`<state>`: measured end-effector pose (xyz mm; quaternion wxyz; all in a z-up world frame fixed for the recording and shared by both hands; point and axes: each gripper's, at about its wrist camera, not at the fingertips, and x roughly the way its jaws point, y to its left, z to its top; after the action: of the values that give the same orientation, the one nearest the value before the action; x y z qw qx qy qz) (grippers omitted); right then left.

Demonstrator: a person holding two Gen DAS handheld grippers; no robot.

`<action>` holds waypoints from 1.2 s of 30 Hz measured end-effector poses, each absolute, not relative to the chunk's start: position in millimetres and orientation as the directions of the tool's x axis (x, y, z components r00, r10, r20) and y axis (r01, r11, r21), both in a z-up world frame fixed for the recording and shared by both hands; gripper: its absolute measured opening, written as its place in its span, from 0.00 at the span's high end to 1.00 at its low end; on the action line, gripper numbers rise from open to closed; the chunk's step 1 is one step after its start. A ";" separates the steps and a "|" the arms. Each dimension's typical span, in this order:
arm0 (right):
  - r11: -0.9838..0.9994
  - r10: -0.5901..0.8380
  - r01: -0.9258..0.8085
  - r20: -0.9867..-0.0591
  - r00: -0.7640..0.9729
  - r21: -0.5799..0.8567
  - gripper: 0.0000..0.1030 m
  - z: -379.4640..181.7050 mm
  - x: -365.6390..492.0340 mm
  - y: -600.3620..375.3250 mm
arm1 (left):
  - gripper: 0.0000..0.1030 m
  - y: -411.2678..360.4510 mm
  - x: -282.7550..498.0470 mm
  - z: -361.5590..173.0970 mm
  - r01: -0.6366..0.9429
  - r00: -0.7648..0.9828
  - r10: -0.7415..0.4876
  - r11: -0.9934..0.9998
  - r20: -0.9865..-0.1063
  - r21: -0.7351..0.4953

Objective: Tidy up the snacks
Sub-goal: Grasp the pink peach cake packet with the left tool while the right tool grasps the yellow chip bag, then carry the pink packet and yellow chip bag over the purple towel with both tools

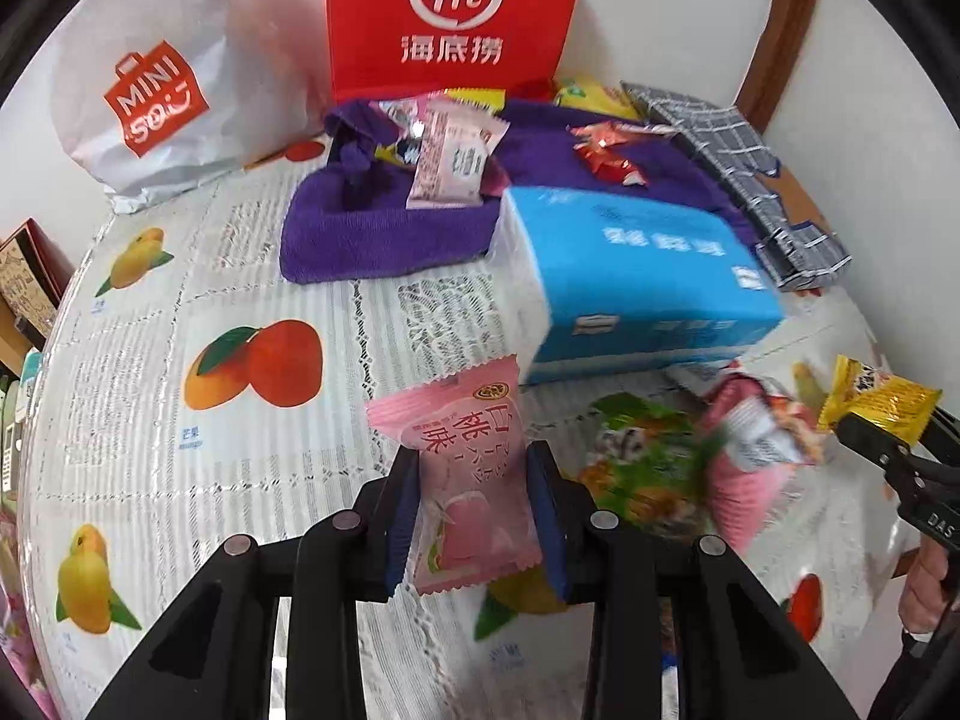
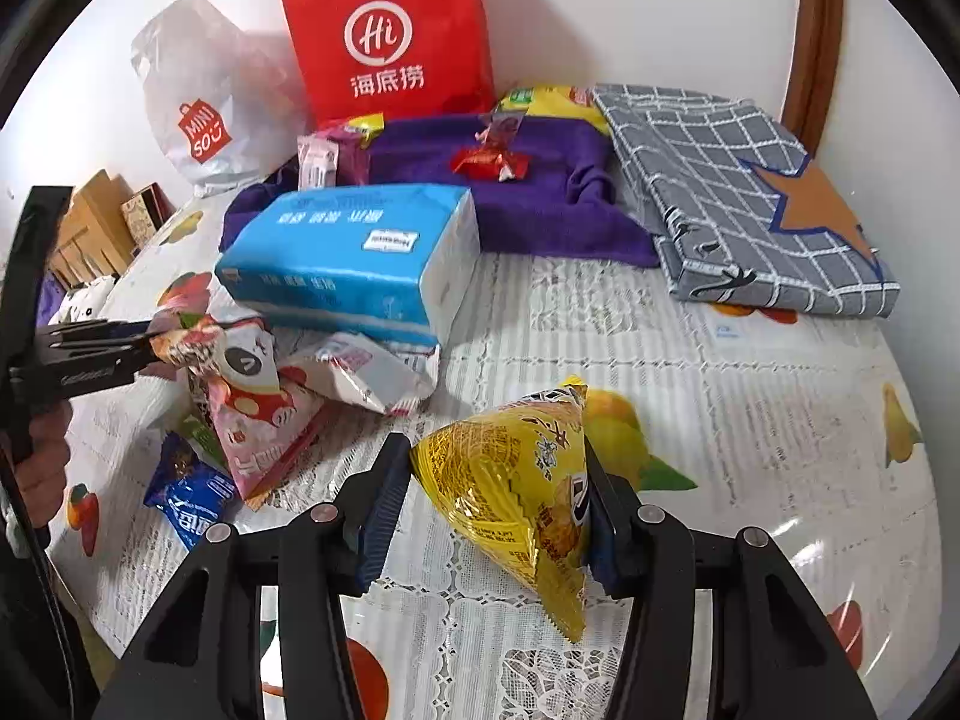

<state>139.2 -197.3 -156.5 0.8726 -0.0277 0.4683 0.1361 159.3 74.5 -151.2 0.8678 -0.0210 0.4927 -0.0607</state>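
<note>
My left gripper (image 1: 474,510) is shut on a pink peach-flavour snack packet (image 1: 468,468), held above the table. My right gripper (image 2: 492,510) is shut on a yellow triangular snack bag (image 2: 516,498), also lifted; it shows at the right edge of the left wrist view (image 1: 879,399). A pile of loose snacks (image 2: 264,408) lies in front of a blue tissue pack (image 2: 354,258). A purple towel (image 2: 540,192) at the back holds a red candy packet (image 2: 489,162) and a pink packet (image 1: 453,159).
A red paper bag (image 2: 390,36) and a white Miniso bag (image 2: 198,114) stand against the back wall. A folded grey checked cloth (image 2: 738,192) lies back right. A fruit-print tablecloth (image 2: 750,420) covers the table. Boxes (image 2: 96,222) sit off the left edge.
</note>
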 end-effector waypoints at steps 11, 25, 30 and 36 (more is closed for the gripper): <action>0.964 0.221 -0.253 -0.778 0.587 0.083 0.49 -122.2 138.5 -193.5 | 0.68 64.3 147.2 -113.2 0.101 0.561 -0.163 0.987 -0.812 -0.128; 0.957 0.244 -0.280 -0.723 0.646 0.074 0.49 -82.6 152.0 -176.1 | 0.68 50.7 153.9 -73.7 0.131 0.606 -0.214 0.977 -0.766 -0.169; 0.956 0.249 -0.283 -0.702 0.667 0.071 0.49 -68.1 162.9 -172.5 | 0.68 46.5 163.9 -56.0 0.146 0.629 -0.211 0.977 -0.748 -0.152; 0.956 0.257 -0.285 -0.684 0.683 0.074 0.49 -54.4 180.6 -166.9 | 0.68 48.9 178.5 -41.5 0.149 0.644 -0.216 0.976 -0.734 -0.157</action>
<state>180.6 -166.9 -54.4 0.9170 -0.0191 0.3700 0.1478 178.5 48.9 -41.5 0.9057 -0.0410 0.4096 -0.1008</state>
